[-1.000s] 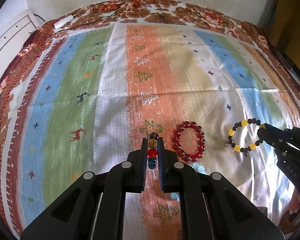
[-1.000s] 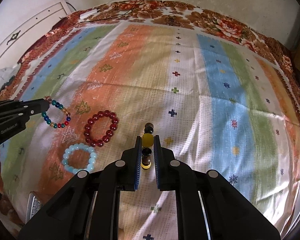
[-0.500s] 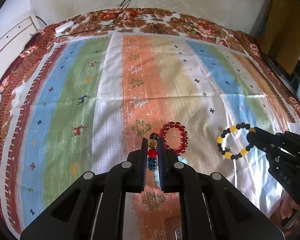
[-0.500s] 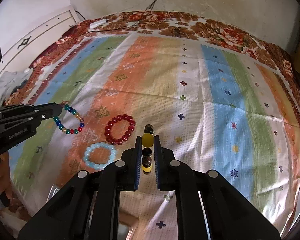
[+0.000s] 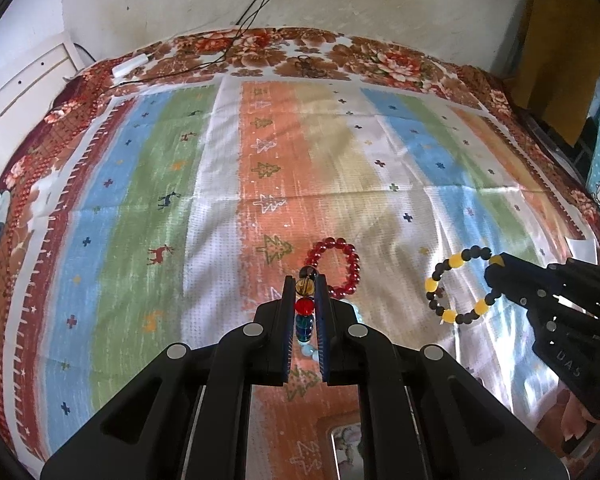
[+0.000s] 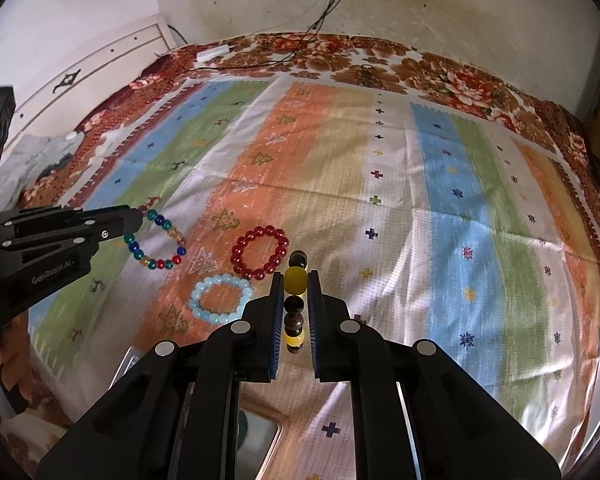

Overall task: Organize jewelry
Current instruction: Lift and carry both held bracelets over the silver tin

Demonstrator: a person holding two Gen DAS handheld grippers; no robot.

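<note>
Gripper on your left [image 5: 305, 304] is closed down to a bead's width on the multicoloured bracelet [image 6: 156, 240], pinching one side of the loop so that the rest hangs free; from the right wrist view it dangles at about 9 o'clock, clear of the striped cloth [image 5: 220, 208]. That edge grip makes sense: it leaves the ring open and easy to drop over or into something without the fingers getting in the way.

Moving rightward, the pale blue bracelet [image 6: 221, 299] lies flat on the cloth at roughly 7 o'clock from the red bracelet [image 6: 260, 252], the two just beside each other on the orange stripe. Neither is touched by either tool, so I judge them still waiting their turn.

Further right, your right gripper [image 6: 296, 292] is likewise nearly closed, clamped on the black-and-yellow bracelet [image 5: 462, 286] by a few beads at one edge. In the left wrist view that loop hangs at about 3 o'clock, off the cloth, with the tool tip at its right side.

Both held pieces are raised above the bed rather than resting on it, which suggests you are carrying them toward storage. A tray or box edge [image 6: 260, 436] peeks out at 6 o'clock under the right tool, and a similar rim shows under the left; what it is I cannot tell. If that is the destination, keep each loop level so that it does not snag.
</note>
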